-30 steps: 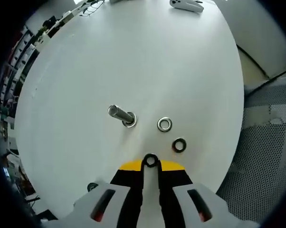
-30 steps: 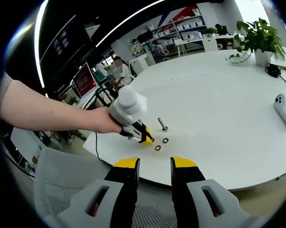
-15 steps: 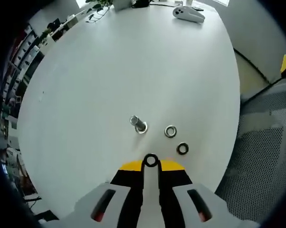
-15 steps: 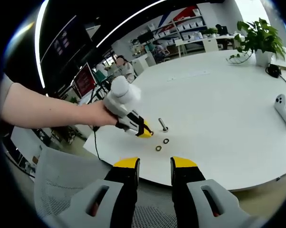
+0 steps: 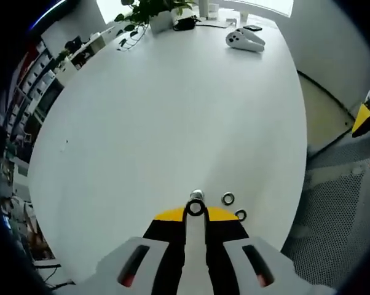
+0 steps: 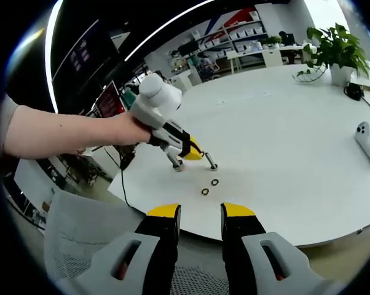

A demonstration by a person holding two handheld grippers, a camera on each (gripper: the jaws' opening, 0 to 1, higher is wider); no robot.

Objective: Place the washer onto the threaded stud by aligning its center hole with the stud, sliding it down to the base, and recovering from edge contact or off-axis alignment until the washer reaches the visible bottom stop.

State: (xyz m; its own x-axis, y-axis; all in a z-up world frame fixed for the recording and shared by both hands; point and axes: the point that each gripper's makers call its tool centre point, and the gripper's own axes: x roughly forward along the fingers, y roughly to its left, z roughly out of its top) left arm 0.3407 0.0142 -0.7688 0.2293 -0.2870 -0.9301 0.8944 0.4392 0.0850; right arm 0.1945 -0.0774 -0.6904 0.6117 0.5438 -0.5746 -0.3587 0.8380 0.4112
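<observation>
Looking for brands or readable writing, we can't make out any. We've got the left tool (image 5: 195,212) pinched shut on a washer (image 5: 195,208) at its yellow tips, and the threaded stud (image 5: 197,196) stands on the white table (image 5: 173,110) just beyond it, nearly in line. Two spare washers (image 5: 228,198) lie on the table just beside the stud. In the right gripper view, the right tool (image 6: 200,215) has its jaws apart with nothing between them, well back from the stud (image 6: 211,162).
</observation>
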